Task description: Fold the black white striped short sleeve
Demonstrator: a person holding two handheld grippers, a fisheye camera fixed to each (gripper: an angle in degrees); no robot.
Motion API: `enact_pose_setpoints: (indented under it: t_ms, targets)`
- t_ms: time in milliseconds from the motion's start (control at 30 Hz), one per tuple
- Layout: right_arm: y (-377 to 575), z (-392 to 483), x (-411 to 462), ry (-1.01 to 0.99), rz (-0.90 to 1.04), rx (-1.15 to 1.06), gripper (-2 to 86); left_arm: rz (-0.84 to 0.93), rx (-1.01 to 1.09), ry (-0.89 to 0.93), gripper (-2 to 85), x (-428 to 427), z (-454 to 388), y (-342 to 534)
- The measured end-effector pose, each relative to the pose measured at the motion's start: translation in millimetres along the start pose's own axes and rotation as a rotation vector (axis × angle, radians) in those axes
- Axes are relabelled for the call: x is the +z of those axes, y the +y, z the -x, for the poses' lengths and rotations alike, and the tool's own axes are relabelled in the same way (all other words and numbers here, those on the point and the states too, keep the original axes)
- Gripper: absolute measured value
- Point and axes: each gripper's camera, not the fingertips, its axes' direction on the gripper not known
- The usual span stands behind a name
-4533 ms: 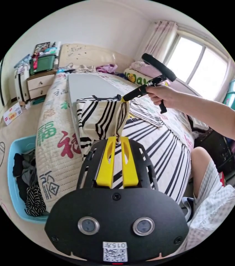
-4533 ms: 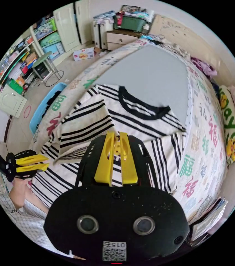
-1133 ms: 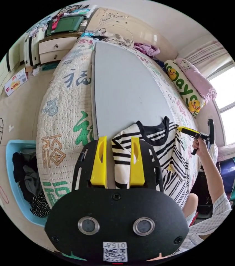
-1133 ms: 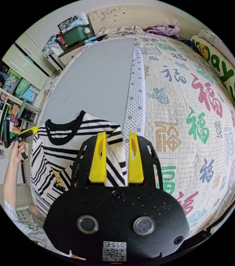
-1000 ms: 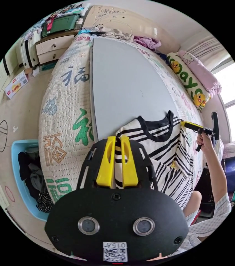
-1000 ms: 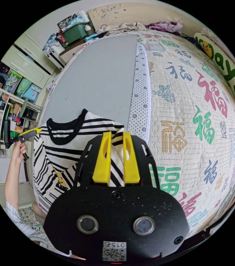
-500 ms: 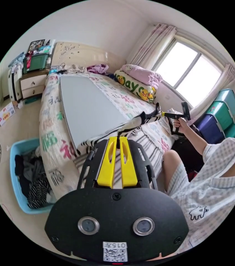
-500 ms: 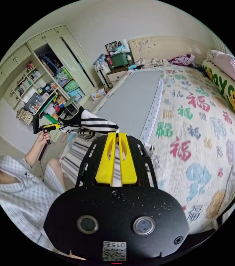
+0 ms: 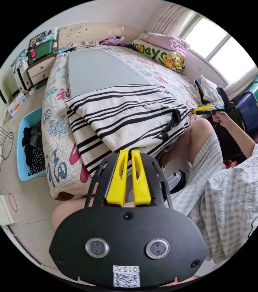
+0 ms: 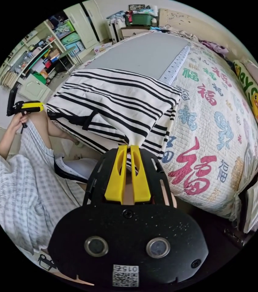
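You have the black-and-white striped short-sleeve shirt (image 9: 126, 112) folded in half over the bed's near edge, both yellow-jawed grippers (image 9: 128, 156) (image 10: 128, 152) clenched on its corners, further folds seemingly remaining.

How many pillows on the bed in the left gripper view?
2. A white pillow with green letters and yellow ducks lies along the bed's window-side edge; a pink pillow is stacked on it. More may be hidden behind the striped shirt both grippers hold.

grey board (image 9: 98, 71) on quilt (image 10: 223, 121); blue basket (image 9: 24, 143) beside.
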Motion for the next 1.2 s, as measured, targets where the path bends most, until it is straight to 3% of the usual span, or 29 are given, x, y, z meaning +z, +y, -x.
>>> enact_pose_setpoints:
  t_ms: [167, 300, 533, 767, 1067, 1200]
  targets:
    - [18, -10, 45, 0.004, 0.109, 0.129, 6.1, 0.097, -0.049, -0.023, 2.0, 7, -3, 22]
    - [42, -28, 59, -0.052, 0.034, 0.285, 5.4, 0.03, -0.181, 0.026, 2.5, -6, 18, 44]
    - [42, -85, 66, -0.333, -0.264, 0.494, 7.2, -0.199, -0.394, 0.092, 6.0, -44, 77, 40]
    - [-10, -129, 111, -0.443, -0.296, 0.585, 10.1, -0.257, -0.535, 0.181, 9.4, -26, 139, -17]
    - [-62, -159, 192, -0.431, -0.139, 0.61, 11.6, -0.093, -0.62, 0.131, 10.5, 45, 187, -76]
    - [-76, -147, 208, -0.303, -0.027, 0.486, 3.9, -0.093, -0.585, 0.123, 4.6, 47, 188, -82]
